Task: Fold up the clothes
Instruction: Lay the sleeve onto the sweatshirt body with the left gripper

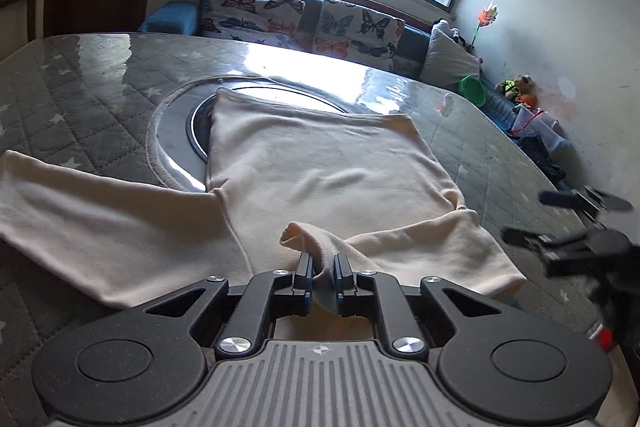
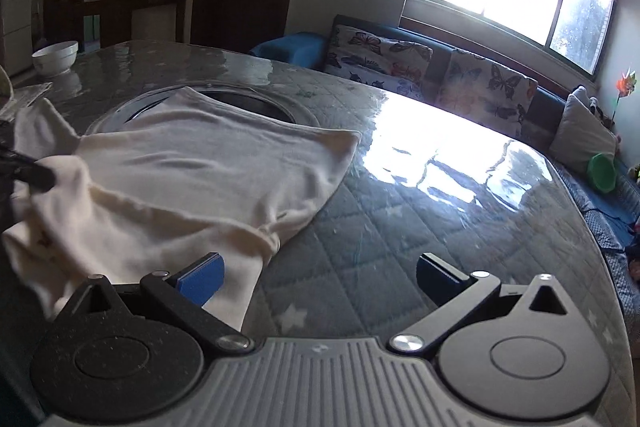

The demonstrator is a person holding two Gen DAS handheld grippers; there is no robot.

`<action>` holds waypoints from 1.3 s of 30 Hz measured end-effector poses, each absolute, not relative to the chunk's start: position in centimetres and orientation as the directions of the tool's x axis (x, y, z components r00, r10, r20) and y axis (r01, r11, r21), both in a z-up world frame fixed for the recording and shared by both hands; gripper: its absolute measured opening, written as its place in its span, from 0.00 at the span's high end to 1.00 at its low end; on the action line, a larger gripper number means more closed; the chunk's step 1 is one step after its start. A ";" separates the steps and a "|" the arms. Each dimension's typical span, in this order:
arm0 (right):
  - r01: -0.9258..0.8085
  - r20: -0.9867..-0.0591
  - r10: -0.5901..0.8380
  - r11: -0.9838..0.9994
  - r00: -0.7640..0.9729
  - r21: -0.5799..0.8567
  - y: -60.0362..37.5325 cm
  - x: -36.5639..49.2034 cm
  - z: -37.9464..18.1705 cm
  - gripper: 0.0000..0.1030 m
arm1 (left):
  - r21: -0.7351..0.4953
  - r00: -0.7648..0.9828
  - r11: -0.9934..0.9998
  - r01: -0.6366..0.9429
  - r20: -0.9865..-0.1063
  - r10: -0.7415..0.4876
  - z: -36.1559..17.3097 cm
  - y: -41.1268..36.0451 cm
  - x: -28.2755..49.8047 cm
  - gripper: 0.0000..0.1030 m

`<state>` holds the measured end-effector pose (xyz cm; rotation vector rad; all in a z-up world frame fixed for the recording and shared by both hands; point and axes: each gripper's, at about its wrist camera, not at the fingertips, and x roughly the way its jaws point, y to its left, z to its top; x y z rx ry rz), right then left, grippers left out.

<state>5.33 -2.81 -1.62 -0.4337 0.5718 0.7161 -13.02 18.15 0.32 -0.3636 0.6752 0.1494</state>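
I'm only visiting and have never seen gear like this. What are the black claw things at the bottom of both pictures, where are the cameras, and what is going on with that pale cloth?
There is no robot: a person holds a two-finger gripper in each hand, each with its own camera looking forward along the fingers. One picture is from the left gripper: its jaws are nearly together, pinching a fold of a cream garment. The garment lies spread on a table with a grey quilted, star-patterned cover under a shiny clear sheet. The other picture is from the right gripper: its jaws stand wide open and hold nothing. A white bowl sits at the table's far edge. Behind is a sofa with butterfly cushions.
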 end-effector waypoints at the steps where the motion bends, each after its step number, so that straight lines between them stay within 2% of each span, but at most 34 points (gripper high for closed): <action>1: -0.714 -0.623 0.484 0.677 0.615 -0.179 -2.2 5.9 -2.0 0.00 | -0.278 0.772 0.926 -0.254 -0.636 0.021 0.3 18.2 -13.0 0.87; 5: -0.708 -0.631 0.459 0.673 0.625 -0.212 0.0 7.3 -3.6 0.00 | -0.242 0.785 0.937 -0.253 -0.617 0.053 0.9 18.1 -13.2 0.87; 12: -0.688 -0.626 0.442 0.693 0.642 -0.215 -0.2 7.5 -3.9 0.00 | -0.187 0.729 0.942 -0.278 -0.679 0.081 0.2 19.3 -13.5 0.85; 14: -0.688 -0.617 0.449 0.693 0.647 -0.217 -0.2 7.3 -3.5 0.00 | -0.189 0.736 0.940 -0.286 -0.671 0.089 0.6 19.5 -13.5 0.83; 18: -0.708 -0.616 0.470 0.674 0.632 -0.213 0.6 7.5 -3.3 0.00 | -0.224 0.786 0.946 -0.234 -0.616 0.049 1.9 19.0 -12.8 0.82; 22: -0.715 -0.634 0.459 0.662 0.622 -0.223 1.8 7.9 -4.3 0.00 | -0.228 0.774 0.962 -0.152 -0.632 -0.028 1.0 17.6 -10.2 0.82; 28: -0.725 -0.613 0.484 0.651 0.625 -0.225 2.4 7.5 -3.3 0.00 | -0.162 0.740 0.970 -0.183 -0.672 0.028 -1.0 17.4 -8.1 0.83; 33: -0.810 -0.628 0.554 0.541 0.547 -0.227 4.1 5.4 -3.1 0.00 | -0.176 0.749 0.957 -0.232 -0.660 0.060 -1.3 18.4 -8.8 0.83; 39: -0.829 -0.621 0.565 0.480 0.543 -0.288 7.4 4.2 -4.3 0.00 | -0.190 0.759 0.947 -0.258 -0.647 0.077 -1.1 18.5 -9.7 0.83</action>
